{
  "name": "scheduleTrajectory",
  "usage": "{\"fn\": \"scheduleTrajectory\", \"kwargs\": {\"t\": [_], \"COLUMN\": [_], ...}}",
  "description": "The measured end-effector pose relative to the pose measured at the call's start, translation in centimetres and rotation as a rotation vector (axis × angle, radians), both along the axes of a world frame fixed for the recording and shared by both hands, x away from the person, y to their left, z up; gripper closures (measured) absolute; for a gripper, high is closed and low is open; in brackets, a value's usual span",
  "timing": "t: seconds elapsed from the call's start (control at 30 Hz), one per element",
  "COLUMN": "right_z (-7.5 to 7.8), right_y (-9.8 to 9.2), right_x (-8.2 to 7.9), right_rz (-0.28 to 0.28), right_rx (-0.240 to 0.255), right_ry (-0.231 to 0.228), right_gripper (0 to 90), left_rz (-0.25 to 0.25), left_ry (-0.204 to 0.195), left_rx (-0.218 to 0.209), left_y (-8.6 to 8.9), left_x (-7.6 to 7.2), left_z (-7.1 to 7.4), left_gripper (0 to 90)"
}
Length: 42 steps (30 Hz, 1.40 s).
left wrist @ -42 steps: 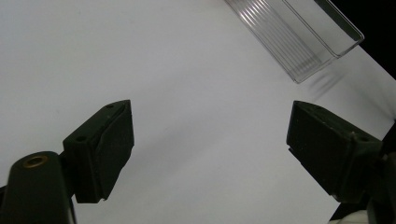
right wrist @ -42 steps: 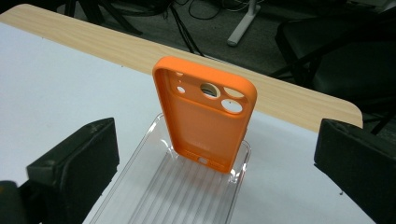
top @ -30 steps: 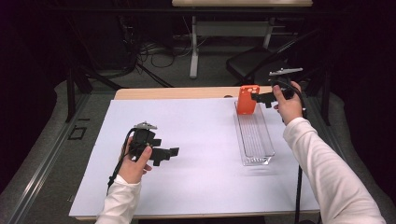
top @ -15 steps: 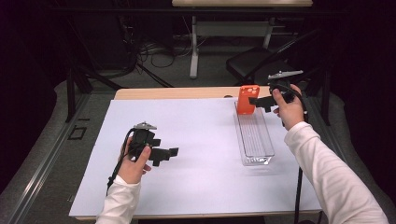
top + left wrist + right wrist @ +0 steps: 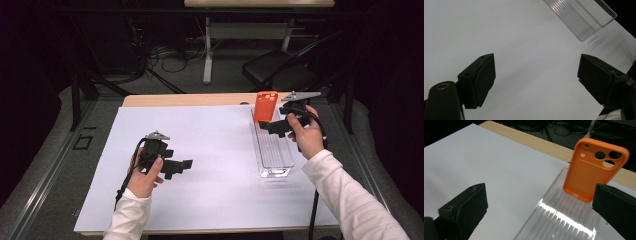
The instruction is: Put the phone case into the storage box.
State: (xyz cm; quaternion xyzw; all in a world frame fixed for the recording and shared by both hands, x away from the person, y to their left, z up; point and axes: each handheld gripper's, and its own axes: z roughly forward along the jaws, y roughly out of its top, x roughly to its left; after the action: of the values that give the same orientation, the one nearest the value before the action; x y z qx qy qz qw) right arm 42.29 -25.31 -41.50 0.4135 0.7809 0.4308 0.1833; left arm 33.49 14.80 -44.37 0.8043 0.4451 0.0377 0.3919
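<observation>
In the high view, the left gripper (image 5: pixel 181 165) sits nearest, at about 8 o'clock on the white sheet (image 5: pixel 210 150) that covers the table (image 5: pixel 185 100). The person's left hand (image 5: pixel 146 172) holds it low over the paper, pointing toward 3 o'clock. Its jaws stand wide apart with nothing between them; the left gripper view (image 5: pixel 534 82) shows bare white paper in the gap and the near end of the clear tray (image 5: pixel 584 17) up at 1 o'clock.

Farther off, at about 3 o'clock on the sheet, the clear tray (image 5: pixel 272 150) lies lengthwise, running from near to far, its ribbed floor shining.

At the tray's far end, around 1 o'clock, an orange phone case (image 5: pixel 265 106) stands upright and leans a little, its camera holes at the top. The right gripper (image 5: pixel 267 127), held in the right hand (image 5: pixel 306 135), hangs over the far part of the tray, just in front of the case and pointing toward 9 o'clock. The right gripper view (image 5: pixel 539 202) shows its jaws apart and empty, with the case (image 5: pixel 591 173) beyond them; whether the right-side jaw touches the case's lower corner cannot be told.
</observation>
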Motion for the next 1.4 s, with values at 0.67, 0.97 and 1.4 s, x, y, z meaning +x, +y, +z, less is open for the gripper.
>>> {"fn": "scheduleTrajectory", "kwargs": {"t": [0.67, 0.97, 1.4], "right_z": [-2.4, -3.8, -6.9], "right_y": [4.4, 6.1, 7.2], "right_x": [-6.7, -8.9, -10.2], "right_rz": [0.136, 0.186, 0.198], "right_rx": [0.004, 0.038, 0.052], "right_ry": [-0.014, 0.002, -0.012], "right_gripper": [0.0, 0.0, 0.0], "left_rz": [-0.029, -0.035, -0.041], "left_ry": [-0.018, -0.023, -0.028], "left_rx": [-0.004, -0.004, -0.006], "left_y": [-0.7, -0.8, -0.9], "left_x": [-0.7, -0.8, -0.8], "left_z": [0.6, 0.7, 0.6], "left_gripper": [15.4, 15.5, 15.4]}}
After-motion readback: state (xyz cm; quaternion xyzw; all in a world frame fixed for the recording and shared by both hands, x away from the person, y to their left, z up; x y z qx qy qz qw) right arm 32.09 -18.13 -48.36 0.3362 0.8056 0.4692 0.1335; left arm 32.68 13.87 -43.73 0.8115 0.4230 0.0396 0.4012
